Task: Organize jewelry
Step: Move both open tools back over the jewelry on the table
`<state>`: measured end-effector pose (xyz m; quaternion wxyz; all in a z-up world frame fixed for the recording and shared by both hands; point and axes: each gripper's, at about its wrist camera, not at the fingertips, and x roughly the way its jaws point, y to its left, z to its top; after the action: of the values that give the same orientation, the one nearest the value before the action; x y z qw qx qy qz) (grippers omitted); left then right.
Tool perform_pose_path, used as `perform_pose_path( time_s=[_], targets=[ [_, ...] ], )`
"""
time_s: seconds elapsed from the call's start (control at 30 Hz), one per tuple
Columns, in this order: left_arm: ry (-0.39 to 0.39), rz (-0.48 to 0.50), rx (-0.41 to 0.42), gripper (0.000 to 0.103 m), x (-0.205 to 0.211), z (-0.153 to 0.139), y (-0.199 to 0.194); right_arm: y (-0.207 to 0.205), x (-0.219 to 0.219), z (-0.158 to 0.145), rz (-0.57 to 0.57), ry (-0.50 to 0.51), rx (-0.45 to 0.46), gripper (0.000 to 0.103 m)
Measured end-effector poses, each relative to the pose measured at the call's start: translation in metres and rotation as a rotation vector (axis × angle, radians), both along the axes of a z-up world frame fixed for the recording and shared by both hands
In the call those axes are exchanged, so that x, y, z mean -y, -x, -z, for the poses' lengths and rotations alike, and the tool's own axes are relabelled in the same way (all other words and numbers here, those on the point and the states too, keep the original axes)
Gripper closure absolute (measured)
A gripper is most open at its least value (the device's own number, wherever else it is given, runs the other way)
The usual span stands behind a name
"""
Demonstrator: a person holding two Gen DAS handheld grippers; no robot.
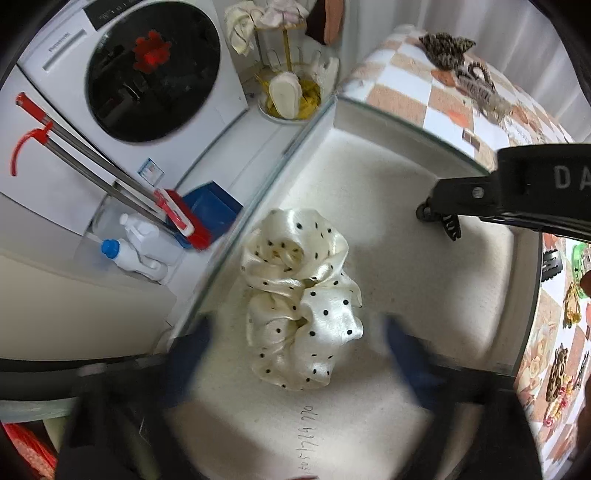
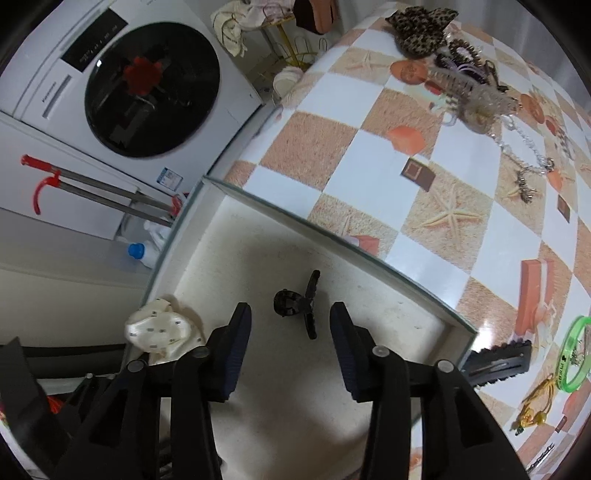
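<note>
A cream satin scrunchie with black dots (image 1: 301, 299) lies inside a shallow white glass-edged tray (image 1: 424, 280); it also shows in the right wrist view (image 2: 162, 328). My left gripper (image 1: 295, 339) is open, its blurred blue fingers either side of the scrunchie and apart from it. A small black claw clip (image 2: 299, 304) lies on the tray floor (image 2: 388, 306). My right gripper (image 2: 291, 334) is open and empty just behind the clip. The right gripper's body (image 1: 517, 192) shows in the left wrist view above the clip (image 1: 448, 221).
More hair pieces lie on the checkered tablecloth: a leopard bow (image 2: 421, 27), clips and a chain (image 2: 524, 147), a black comb clip (image 2: 498, 363), a green bangle (image 2: 576, 356). A washing machine (image 2: 147, 85), mop (image 1: 92, 162) and bottles (image 1: 136, 251) stand left of the table.
</note>
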<state>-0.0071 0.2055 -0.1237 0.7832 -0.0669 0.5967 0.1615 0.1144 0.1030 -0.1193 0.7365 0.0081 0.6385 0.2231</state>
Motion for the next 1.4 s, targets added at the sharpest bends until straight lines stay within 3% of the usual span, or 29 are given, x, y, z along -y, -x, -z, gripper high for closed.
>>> perform_pose_path(
  time_s=[0.13, 0.4, 0.63, 0.7, 0.9, 1.03, 1.4],
  targets=[
    [-0.013, 0.016, 0.010, 0.000, 0.003, -0.010, 0.003, 0.002, 0.018, -0.015, 0.038, -0.030, 0.009, 0.054],
    [0.012, 0.098, 0.011, 0.000, 0.022, -0.028, 0.002, 0.016, 0.077, -0.046, 0.158, -0.072, 0.028, 0.024],
    [-0.015, 0.190, 0.021, 0.000, 0.059, -0.046, -0.010, 0.037, 0.155, -0.056, 0.325, -0.061, 0.007, 0.022],
    [-0.030, 0.225, 0.026, 0.000, 0.071, -0.048, -0.015, 0.046, 0.179, -0.059, 0.369, -0.049, 0.006, 0.014],
    [-0.040, 0.340, -0.015, 0.000, 0.109, -0.045, -0.030, 0.072, 0.251, -0.058, 0.506, -0.011, -0.020, 0.013],
    [-0.054, 0.427, 0.001, 0.000, 0.137, -0.048, -0.034, 0.092, 0.291, -0.050, 0.585, 0.021, -0.050, 0.013],
    [-0.032, 0.635, 0.043, 0.000, 0.206, -0.052, -0.064, 0.128, 0.362, -0.021, 0.757, 0.095, -0.136, 0.013]
  ],
)
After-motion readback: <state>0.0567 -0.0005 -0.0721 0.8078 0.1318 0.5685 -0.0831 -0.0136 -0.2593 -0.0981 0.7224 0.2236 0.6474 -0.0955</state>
